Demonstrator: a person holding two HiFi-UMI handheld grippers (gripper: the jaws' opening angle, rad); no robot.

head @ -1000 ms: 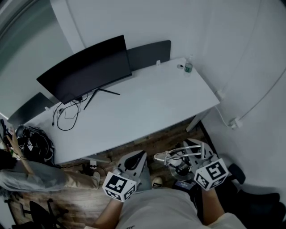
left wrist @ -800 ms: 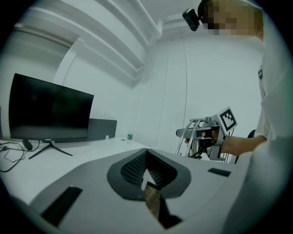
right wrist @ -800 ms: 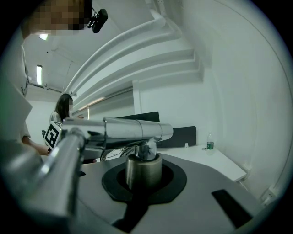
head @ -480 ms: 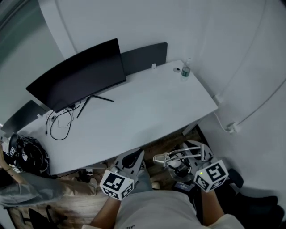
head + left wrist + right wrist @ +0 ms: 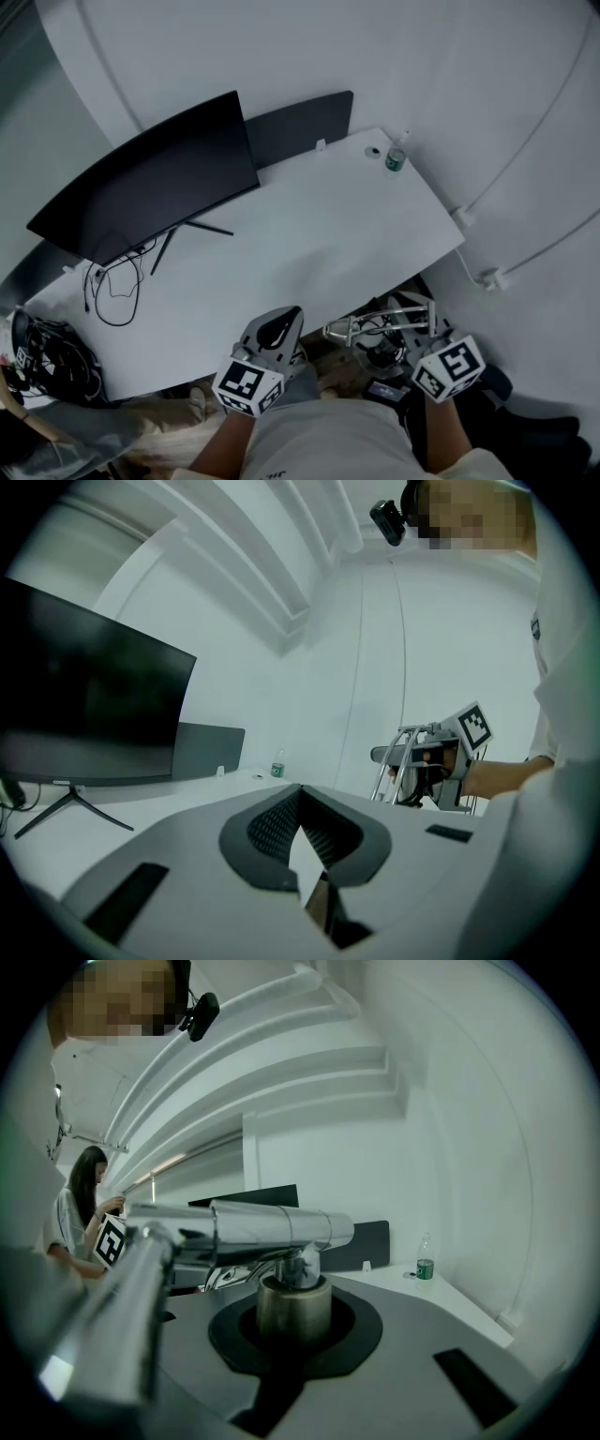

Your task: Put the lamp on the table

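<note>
Head view: the right gripper grasps the lamp just off the table's near edge, above the floor and not on the top. The left gripper hangs beside it.

Left gripper view: its jaws are pressed together with nothing between them.

Right gripper view: the jaws are clamped on the lamp's round base, and its chrome arm lies across above them.

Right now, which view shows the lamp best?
Right gripper view: the lamp fills the frame, sharp, with the right gripper shut on its cylindrical stem. Head view shows it small from above, short of the table, partly hidden by that gripper. Left gripper view shows it small and side-on at the right.
</note>
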